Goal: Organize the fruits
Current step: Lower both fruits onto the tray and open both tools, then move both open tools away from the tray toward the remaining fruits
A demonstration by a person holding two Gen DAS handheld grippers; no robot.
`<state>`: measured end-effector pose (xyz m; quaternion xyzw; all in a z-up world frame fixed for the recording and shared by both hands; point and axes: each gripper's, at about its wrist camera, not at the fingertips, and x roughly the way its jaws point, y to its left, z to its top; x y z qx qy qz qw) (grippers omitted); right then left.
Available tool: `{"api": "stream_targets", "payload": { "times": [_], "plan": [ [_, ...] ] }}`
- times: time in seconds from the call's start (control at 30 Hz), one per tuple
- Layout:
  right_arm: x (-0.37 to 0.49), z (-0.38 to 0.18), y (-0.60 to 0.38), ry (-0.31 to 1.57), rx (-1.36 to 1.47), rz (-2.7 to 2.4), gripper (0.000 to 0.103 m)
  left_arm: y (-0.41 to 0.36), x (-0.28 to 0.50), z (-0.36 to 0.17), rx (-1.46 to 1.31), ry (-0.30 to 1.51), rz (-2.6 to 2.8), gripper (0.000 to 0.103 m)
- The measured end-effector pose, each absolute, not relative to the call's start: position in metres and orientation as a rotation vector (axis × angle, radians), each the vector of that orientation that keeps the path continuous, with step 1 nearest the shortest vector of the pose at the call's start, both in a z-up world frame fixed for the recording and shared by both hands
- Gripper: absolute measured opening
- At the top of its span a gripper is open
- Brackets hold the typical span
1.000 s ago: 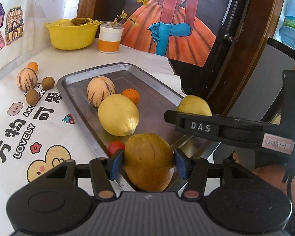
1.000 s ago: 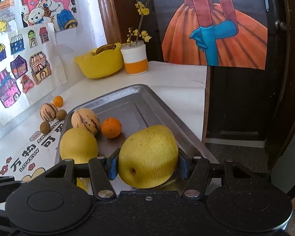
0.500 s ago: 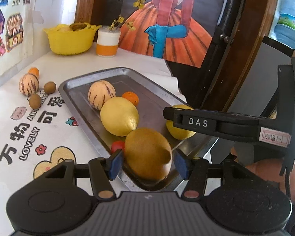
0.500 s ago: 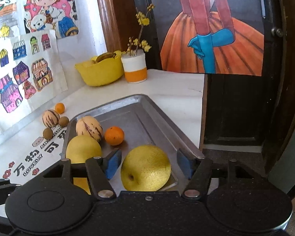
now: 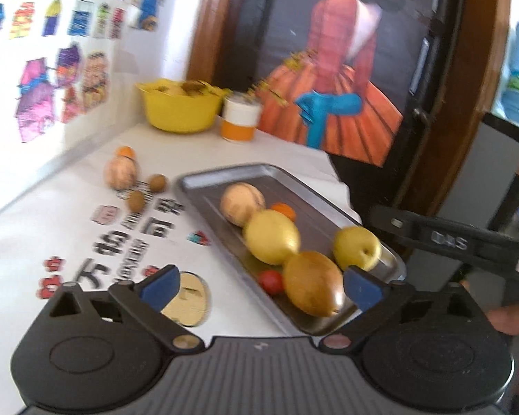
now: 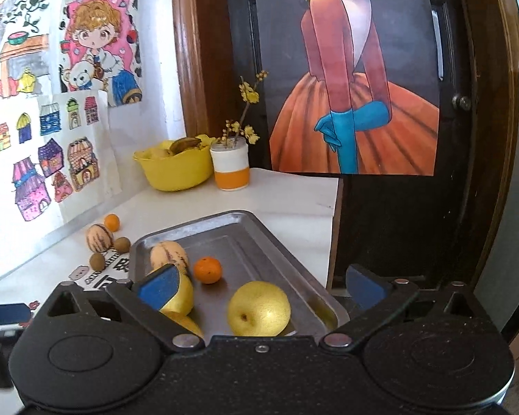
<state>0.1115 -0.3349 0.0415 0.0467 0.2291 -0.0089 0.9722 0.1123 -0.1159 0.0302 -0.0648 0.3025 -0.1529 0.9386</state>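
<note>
A metal tray (image 5: 328,204) (image 6: 259,235) lies on the white table. In it are a brown-yellow mango (image 5: 313,287), a yellow pear (image 5: 357,248) (image 6: 259,308), a yellow lemon (image 5: 271,236) (image 6: 178,294), a striped melon (image 5: 242,203) (image 6: 169,255), an orange (image 5: 284,210) (image 6: 207,269) and a small red tomato (image 5: 270,282). My left gripper (image 5: 259,285) is open and empty, just behind the mango. My right gripper (image 6: 261,287) is open and empty, above and behind the pear.
On the table left of the tray lie a striped melon (image 5: 120,172) (image 6: 100,238), two kiwis (image 5: 157,182) (image 5: 136,200) and a small orange (image 6: 111,222). A yellow bowl (image 6: 173,169) and a white-orange cup (image 6: 231,169) stand at the back. The table edge drops off at right.
Both grippers opened wide and drew back and up. The mango and the pear, held a second ago, now lie in the near end of the tray.
</note>
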Motion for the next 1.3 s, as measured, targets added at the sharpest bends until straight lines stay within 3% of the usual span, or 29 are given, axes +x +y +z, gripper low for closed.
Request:
{"api": "stream_targets", "payload": {
  "times": [0.67, 1.3],
  "plan": [
    [0.069, 0.027, -0.228, 0.632, -0.069, 0.192, 0.102, 0.003, 0.092, 0.023, -0.257, 0.621, -0.003, 0.102],
    [0.127, 0.039, -0.163, 0.618, -0.135, 0.334, 0.102, 0.072, 0.112, 0.026, -0.209, 0.609, 0.122, 0.103]
  ]
}}
